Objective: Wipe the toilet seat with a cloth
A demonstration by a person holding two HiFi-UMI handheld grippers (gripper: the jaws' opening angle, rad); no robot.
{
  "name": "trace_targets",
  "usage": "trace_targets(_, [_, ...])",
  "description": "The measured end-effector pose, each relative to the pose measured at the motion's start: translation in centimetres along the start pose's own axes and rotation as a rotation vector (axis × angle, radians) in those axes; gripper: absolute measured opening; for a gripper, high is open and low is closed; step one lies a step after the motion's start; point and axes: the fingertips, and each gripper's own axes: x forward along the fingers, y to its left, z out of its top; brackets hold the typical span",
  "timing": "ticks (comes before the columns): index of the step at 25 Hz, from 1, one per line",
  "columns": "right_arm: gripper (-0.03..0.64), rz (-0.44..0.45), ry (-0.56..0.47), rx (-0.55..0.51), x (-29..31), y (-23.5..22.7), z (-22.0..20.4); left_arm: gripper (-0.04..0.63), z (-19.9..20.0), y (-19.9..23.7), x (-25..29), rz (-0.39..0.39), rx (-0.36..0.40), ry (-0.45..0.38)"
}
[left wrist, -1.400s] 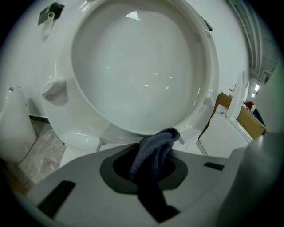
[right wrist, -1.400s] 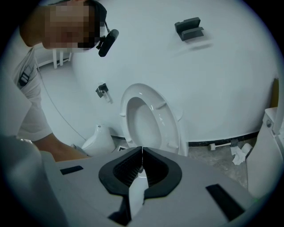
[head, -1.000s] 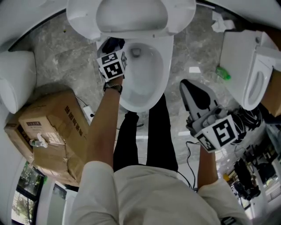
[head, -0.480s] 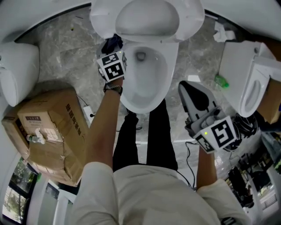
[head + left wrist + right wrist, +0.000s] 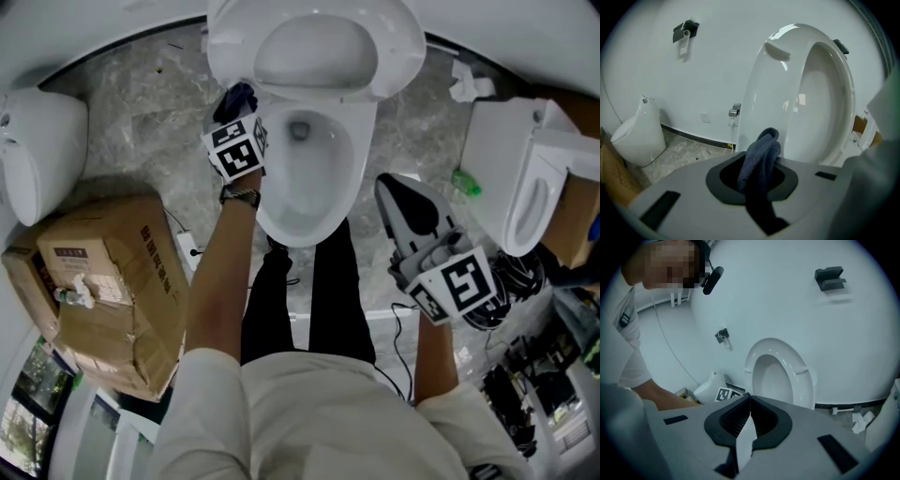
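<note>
While the dark blue cloth [image 5: 759, 154] stays pinched in the left hand-held gripper [image 5: 757, 178], whose jaws are closed on it with a fold standing up ahead of them, the pair has climbed over the last second. A second ago, in the head view, the cloth sat lower along the left rim of the toilet bowl [image 5: 270, 216]. Now it is up at the back corner, just under the raised toilet seat [image 5: 764, 93].

In the left gripper view the seat stands upright directly ahead of the jaws, its near edge just beyond the fold. Whether fabric touches it I cannot tell. I judge that the wipe is shifting from the rim up onto the seat's edge, with most of the seat's ring yet to be covered.

The right hand-held gripper [image 5: 749, 404] is off to the right of the bowl, well apart from the left one. Its jaws are shut together with nothing between them, and it takes no part in the wiping. Behind and to the left of the left hand-held gripper, a cardboard box [image 5: 103, 272] lies on the floor.
</note>
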Motion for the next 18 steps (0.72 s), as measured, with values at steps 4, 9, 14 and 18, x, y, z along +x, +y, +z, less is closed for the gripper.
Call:
trace_targets(4, [0.029,-0.003,0.009,-0.008,0.0,0.0,-0.1,0.044,2.1,0.3,-0.2,0.005,-0.009,-0.049])
trace_targets(9, [0.029,-0.010,0.010,-0.014,-0.4,0.0,0.3,0.043,4.7,-0.1,-0.6,-0.015,0.023,-0.086])
trace_targets(14, [0.029,-0.012,-0.008,-0.037,-0.8,0.0,1.8,0.043,8.6,-0.7,-2.6,-0.043,0.028,-0.187])
trace_targets(18, [0.029,-0.019,-0.023,-0.040,-1.1,0.3,2.6,0.043,11.0,-1.4,-4.0,-0.064,0.027,-0.246])
